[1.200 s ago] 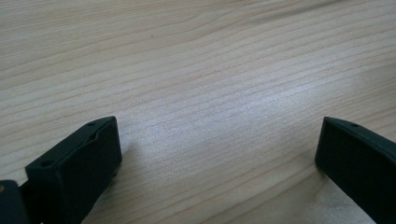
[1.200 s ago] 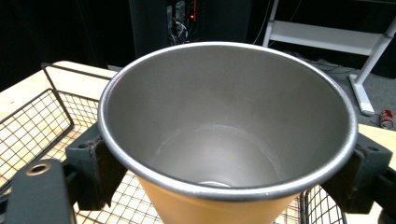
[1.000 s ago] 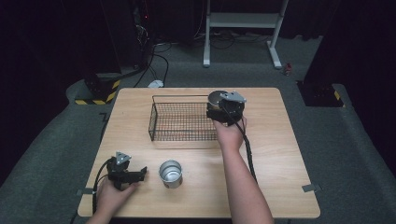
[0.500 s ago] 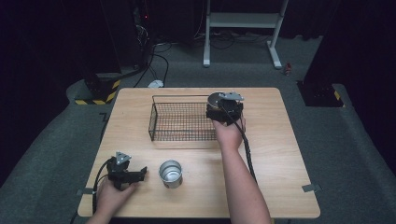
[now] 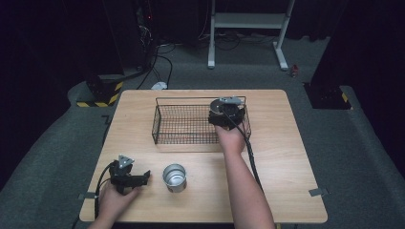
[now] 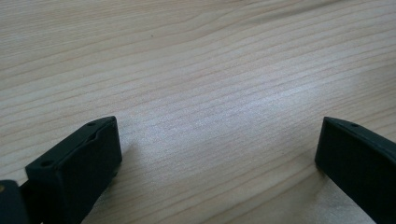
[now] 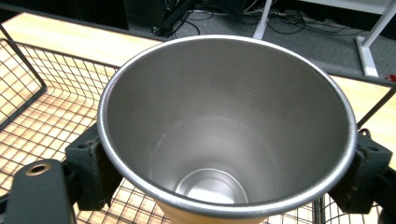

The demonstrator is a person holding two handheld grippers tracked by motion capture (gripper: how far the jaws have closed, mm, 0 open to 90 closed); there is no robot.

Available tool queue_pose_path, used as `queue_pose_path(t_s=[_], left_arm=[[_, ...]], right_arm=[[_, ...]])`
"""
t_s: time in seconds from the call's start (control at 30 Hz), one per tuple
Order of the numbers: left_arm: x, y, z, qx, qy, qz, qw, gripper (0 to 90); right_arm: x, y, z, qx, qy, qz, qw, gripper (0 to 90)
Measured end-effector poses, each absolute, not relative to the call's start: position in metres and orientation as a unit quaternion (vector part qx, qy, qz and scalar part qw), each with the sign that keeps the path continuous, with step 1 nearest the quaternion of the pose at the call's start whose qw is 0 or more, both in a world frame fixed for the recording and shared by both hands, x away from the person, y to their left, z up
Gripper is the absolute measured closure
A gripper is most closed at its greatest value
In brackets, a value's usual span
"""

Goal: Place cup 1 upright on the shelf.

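My right gripper [image 5: 222, 113] is shut on a steel cup [image 5: 217, 107], held upright above the right end of a black wire basket [image 5: 184, 125]. In the right gripper view the cup [image 7: 224, 116] sits between both jaws with its mouth open toward the camera and nothing inside, and the basket's mesh [image 7: 42, 112] lies below it. A second steel cup [image 5: 174, 177] stands on the wooden table [image 5: 282, 157] near the front. Just left of that cup my left gripper [image 5: 141, 178] rests on the table, open, with bare wood between its jaws [image 6: 217, 140].
The basket stands at the table's back middle. Bare wood lies right of the basket and along the front right. A cable [image 5: 250, 157] trails from the right gripper along the forearm. Dark floor, cables and a white stand [image 5: 248, 28] lie beyond the far edge.
The right gripper with its cup has drifted slightly left over the basket. The left gripper and the cup on the table have not moved.
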State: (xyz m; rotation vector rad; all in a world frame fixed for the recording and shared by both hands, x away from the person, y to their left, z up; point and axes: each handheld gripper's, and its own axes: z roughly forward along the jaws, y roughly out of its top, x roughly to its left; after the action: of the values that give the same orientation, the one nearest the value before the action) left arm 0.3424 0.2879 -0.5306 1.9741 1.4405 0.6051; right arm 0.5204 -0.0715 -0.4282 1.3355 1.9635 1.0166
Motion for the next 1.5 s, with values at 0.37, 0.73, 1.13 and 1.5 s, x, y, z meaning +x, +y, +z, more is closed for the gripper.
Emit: queue_pose_path(t_s=[0.37,0.73,1.13,1.5], left_arm=[[0.342,0.288,-0.531,0.746,0.545,0.229,0.307,0.8],[0.342,0.288,-0.531,0.746,0.545,0.229,0.307,0.8],[0.342,0.288,-0.531,0.747,0.543,0.228,0.307,0.9],[0.342,0.288,-0.531,0.747,0.543,0.228,0.307,0.9]], right_arm=[[0.523,-0.069,-0.44,0.5,0.738,0.365,0.268,13.7],[0.524,-0.067,-0.447,0.501,0.743,0.356,0.263,13.7],[0.525,-0.066,-0.451,0.505,0.746,0.349,0.257,13.7],[0.524,-0.068,-0.456,0.512,0.745,0.348,0.248,13.6]])
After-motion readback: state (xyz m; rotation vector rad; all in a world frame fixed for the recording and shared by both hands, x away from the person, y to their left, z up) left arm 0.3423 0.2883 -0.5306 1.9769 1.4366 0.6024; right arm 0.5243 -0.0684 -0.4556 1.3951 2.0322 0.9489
